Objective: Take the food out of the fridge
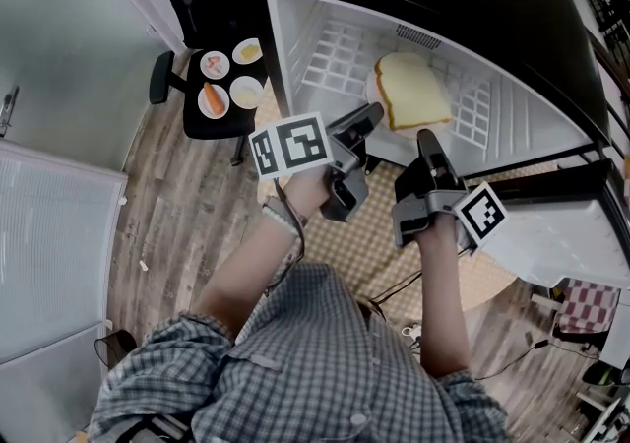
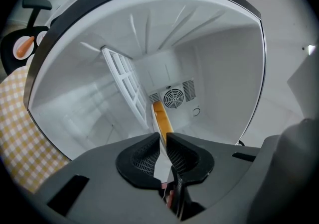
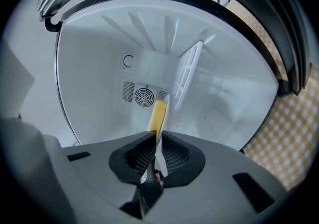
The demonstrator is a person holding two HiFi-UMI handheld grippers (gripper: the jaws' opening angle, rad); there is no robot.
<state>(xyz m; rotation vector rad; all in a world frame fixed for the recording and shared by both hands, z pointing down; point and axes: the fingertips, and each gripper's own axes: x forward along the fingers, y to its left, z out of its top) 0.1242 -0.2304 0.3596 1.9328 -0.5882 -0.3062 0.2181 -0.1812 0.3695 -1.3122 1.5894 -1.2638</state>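
Observation:
A slice of bread (image 1: pixel 411 89) lies on a white plate (image 1: pixel 373 89) inside the open black fridge (image 1: pixel 492 28). My left gripper (image 1: pixel 367 117) is shut on the plate's near rim at its left side. My right gripper (image 1: pixel 426 138) is shut on the same rim just to the right. In the left gripper view the thin plate edge (image 2: pixel 161 154) runs between the jaws of that gripper (image 2: pixel 162 141), with the bread (image 2: pixel 162 117) edge-on beyond. The right gripper view shows the same: plate edge (image 3: pixel 160 156) between the jaws of that gripper (image 3: pixel 159 138), bread (image 3: pixel 158 113) behind.
A white wire shelf (image 1: pixel 336 55) lines the fridge's left part, and a fan grille (image 2: pixel 173 98) sits on the back wall. The fridge door (image 1: pixel 551 234) hangs open at right. A black chair (image 1: pixel 219 101) at left carries several small plates of food, one with a carrot (image 1: pixel 213 98). A checked mat (image 1: pixel 389 244) covers the floor.

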